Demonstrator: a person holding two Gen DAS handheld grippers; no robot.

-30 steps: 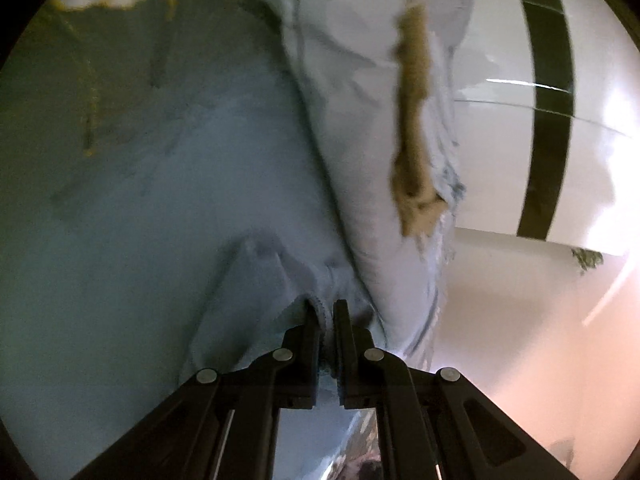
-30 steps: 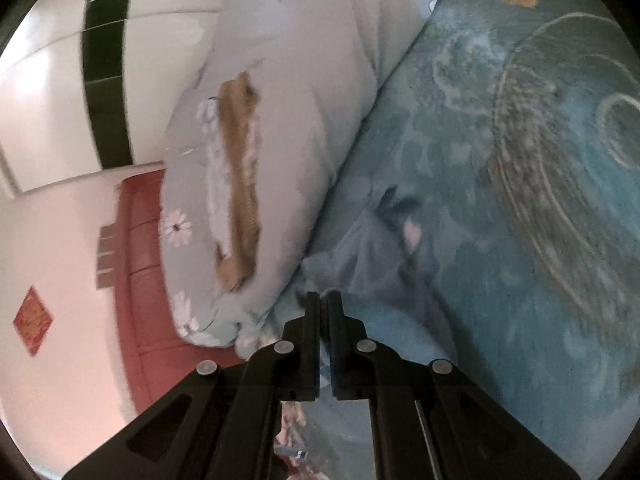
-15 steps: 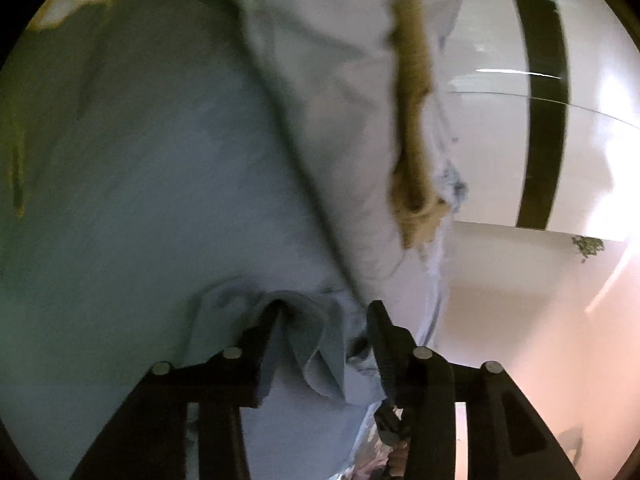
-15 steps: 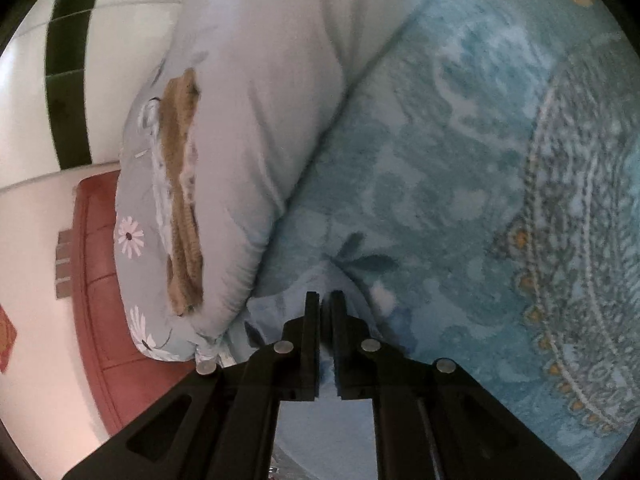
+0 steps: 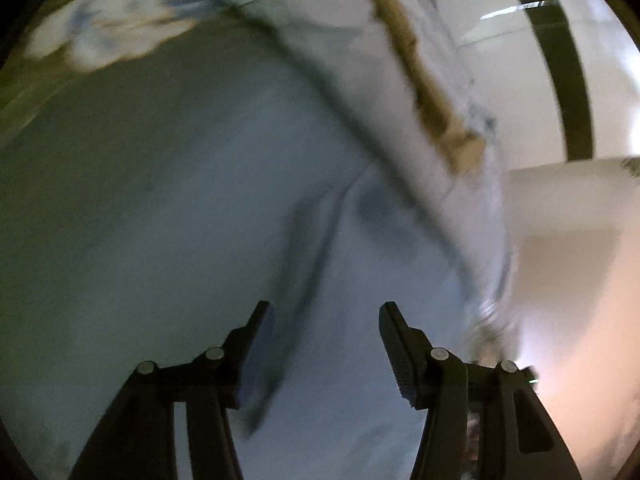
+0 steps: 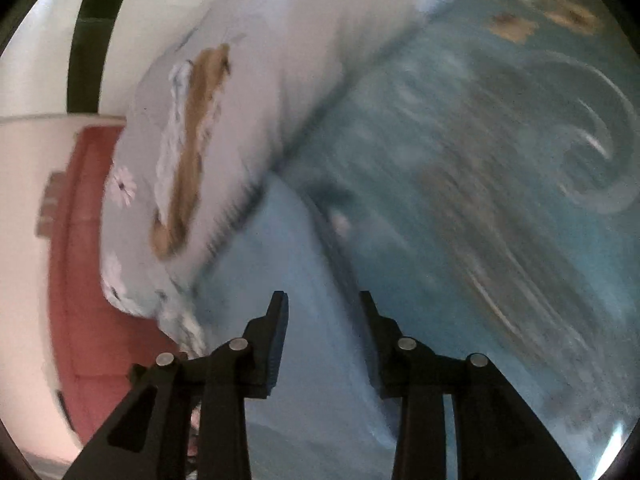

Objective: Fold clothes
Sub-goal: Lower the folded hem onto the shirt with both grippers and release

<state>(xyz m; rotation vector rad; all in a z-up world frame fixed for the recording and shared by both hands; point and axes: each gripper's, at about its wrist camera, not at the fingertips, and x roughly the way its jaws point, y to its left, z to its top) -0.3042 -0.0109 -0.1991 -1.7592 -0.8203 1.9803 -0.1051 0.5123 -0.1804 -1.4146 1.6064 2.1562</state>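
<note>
A pale blue garment (image 5: 208, 216) lies spread on the bed and fills most of the left wrist view, with a fold ridge running down its middle. My left gripper (image 5: 326, 316) is open just above it and holds nothing. In the right wrist view the garment's light blue edge (image 6: 320, 344) lies under my right gripper (image 6: 322, 304), which is open and empty. Both views are blurred by motion.
A grey-blue pillow with a tan patch (image 6: 208, 128) lies beside the garment and also shows in the left wrist view (image 5: 424, 92). The teal patterned bedspread (image 6: 500, 168) lies to the right. A red headboard (image 6: 80, 280) and a white wall with a dark stripe (image 5: 560, 60) stand behind the pillow.
Both grippers were shut on the garment's edge a second ago. The left opened first, then the right. The cloth has dropped flat and both grippers have drawn back from it.
</note>
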